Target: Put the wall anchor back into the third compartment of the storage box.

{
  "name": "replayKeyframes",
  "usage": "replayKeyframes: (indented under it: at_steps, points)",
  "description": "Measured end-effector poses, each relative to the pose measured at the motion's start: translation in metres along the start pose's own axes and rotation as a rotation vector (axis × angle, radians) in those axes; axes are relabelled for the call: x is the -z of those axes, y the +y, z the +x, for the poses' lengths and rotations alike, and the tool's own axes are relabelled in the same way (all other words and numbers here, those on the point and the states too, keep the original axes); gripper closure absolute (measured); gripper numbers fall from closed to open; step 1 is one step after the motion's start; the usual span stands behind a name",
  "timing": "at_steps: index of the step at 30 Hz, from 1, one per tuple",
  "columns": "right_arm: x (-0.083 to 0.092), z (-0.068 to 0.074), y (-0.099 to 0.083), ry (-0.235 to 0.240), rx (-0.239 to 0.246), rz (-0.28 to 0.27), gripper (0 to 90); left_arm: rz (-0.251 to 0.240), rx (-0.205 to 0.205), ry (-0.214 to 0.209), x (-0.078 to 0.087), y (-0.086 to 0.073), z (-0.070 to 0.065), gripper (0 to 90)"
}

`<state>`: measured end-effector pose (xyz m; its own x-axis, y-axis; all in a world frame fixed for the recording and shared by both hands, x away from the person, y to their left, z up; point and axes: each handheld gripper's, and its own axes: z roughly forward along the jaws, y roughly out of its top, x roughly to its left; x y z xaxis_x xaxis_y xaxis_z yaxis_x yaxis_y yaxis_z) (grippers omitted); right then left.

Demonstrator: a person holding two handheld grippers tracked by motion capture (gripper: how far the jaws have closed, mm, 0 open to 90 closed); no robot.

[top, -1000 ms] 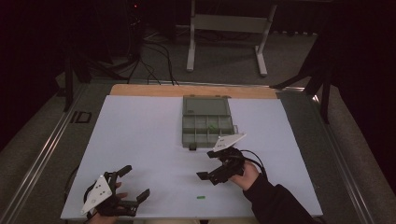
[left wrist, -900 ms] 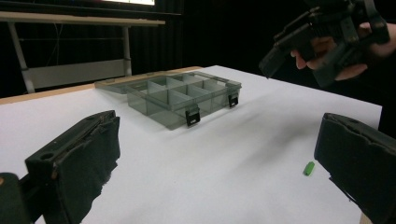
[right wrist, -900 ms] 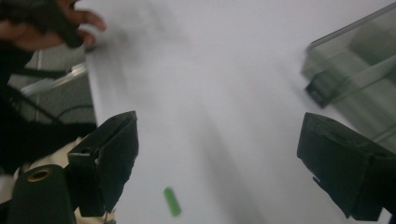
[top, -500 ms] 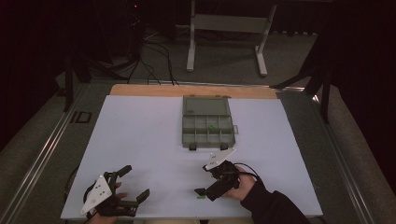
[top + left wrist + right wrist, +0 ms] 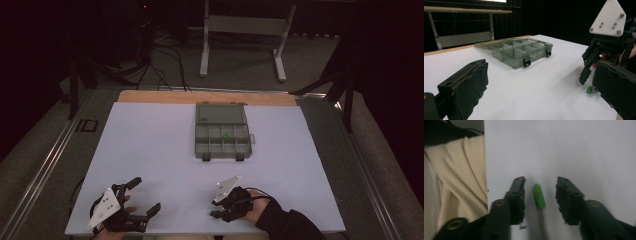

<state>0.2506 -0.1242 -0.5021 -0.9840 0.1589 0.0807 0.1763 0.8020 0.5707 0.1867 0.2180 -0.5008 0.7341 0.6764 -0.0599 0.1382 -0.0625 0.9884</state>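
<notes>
1. Your right gripper [image 5: 540, 191] sits low in the frame's centre; its jaws have just been closing and now stand narrow around the green plug [image 5: 539, 195], pads not touching it.
2. The plug lies flat on the white table [image 5: 150, 145].
3. The compartment box [image 5: 222, 132], centre of the high view, is open; one cell holds a small green piece [image 5: 227, 135].
4. Your left gripper [image 5: 142, 200], lower left, stands wide, holding nothing.
</notes>
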Motion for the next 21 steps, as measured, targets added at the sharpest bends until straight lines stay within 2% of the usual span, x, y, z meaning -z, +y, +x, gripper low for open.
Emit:
replayKeyframes:
  at_steps: [11, 13, 17, 21]
  points:
    - [-0.003, 0.011, 0.002, -0.049, 0.110, 0.042, 80.1, 0.001, 0.001, -0.001, 0.000, 0.000, 0.000, 0.2]
    - [-0.004, 0.011, 0.003, -0.037, 0.104, 0.045, 83.7, 0.001, 0.001, -0.001, 0.000, 0.000, 0.000, 0.2]
    - [-0.003, 0.006, 0.002, -0.008, 0.056, 0.034, 84.2, 0.002, 0.000, -0.001, 0.000, 0.000, 0.000, 0.2]
    - [0.000, 0.004, 0.002, 0.002, 0.038, 0.035, 84.2, -0.001, 0.001, 0.000, 0.000, 0.000, 0.000, 0.2]
